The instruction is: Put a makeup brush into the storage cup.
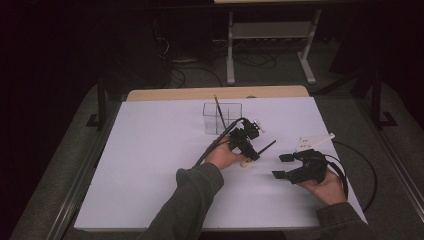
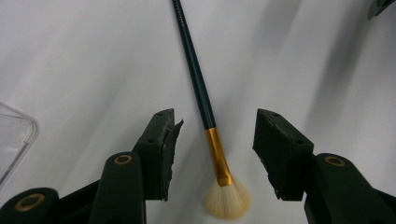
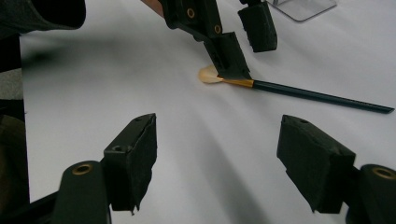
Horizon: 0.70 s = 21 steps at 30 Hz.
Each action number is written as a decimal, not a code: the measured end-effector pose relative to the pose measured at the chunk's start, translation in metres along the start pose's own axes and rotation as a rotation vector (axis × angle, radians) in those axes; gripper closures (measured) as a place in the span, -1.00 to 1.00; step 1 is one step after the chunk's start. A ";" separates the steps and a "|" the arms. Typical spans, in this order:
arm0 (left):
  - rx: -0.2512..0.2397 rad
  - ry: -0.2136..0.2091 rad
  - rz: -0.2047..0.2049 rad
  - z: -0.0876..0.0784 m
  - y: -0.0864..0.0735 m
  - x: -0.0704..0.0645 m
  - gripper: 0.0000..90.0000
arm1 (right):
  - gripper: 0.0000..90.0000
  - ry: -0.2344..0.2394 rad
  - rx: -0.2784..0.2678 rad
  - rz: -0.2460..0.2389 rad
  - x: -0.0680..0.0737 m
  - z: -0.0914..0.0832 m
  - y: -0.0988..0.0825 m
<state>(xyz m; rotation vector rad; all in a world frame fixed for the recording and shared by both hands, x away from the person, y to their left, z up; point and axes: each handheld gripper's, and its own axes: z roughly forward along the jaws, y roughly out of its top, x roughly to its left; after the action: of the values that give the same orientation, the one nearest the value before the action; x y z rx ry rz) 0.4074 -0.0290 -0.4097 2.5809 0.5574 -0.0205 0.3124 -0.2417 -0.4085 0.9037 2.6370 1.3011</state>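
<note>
Left gripper (image 1: 248,150): held over the white table (image 1: 150,165) just right of its middle, pointed down at the sheet; jaws apart, one on each side of the makeup brush, pads not pressing it.
Makeup brush (image 2: 201,88): flat on the table, dark handle, gold ferrule (image 2: 218,158), pale fanned bristles (image 2: 227,200). In the left gripper view the ferrule and bristles lie in the gap between the two jaws, nearer the left one, while the handle runs up and away beyond the jaw tips.
Brush from the side: in the right gripper view the left gripper's near jaw stands in front of the ferrule, bristles (image 3: 208,74) showing on one side, handle on the other.
Clear organizer (image 1: 222,118): behind the left gripper, toward the far edge; a thin brush (image 1: 218,112) stands tilted in one compartment.
Right gripper (image 1: 290,166): near the table's right side, well apart from the makeup brush; jaws spread wide, nothing between them.
Open room: bare white surface across the whole left half and along the near edge.
Edges: the right hand (image 1: 327,187) sits close to the right edge, where a cable (image 1: 367,170) loops off the table.
</note>
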 end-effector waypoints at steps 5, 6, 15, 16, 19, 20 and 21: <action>0.005 -0.003 -0.005 0.003 0.000 0.001 0.15 | -0.39 0.000 -0.004 -0.005 -0.001 0.000 0.000; 0.011 -0.006 -0.004 0.003 0.000 0.001 0.18 | -0.39 -0.001 -0.002 -0.005 0.000 0.000 0.000; 0.031 0.003 -0.009 0.008 0.000 0.000 0.34 | -0.39 -0.001 0.002 -0.001 0.000 0.000 0.000; 0.031 0.005 -0.009 0.009 -0.001 -0.001 0.36 | -0.39 -0.001 0.003 -0.001 0.000 0.000 0.000; 0.043 0.012 0.001 0.009 0.000 -0.001 0.42 | -0.39 0.000 0.004 -0.001 0.000 0.001 0.000; 0.041 0.013 -0.002 0.010 0.000 -0.002 0.45 | -0.39 0.000 0.004 -0.001 0.000 0.000 0.000; 0.043 0.015 -0.003 0.010 0.000 -0.002 0.47 | -0.39 0.001 0.002 -0.002 -0.001 0.000 0.000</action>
<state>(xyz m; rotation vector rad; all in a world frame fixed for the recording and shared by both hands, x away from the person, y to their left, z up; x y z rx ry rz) 0.4067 -0.0341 -0.4185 2.6242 0.5721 -0.0138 0.3129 -0.2417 -0.4090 0.9010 2.6398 1.2982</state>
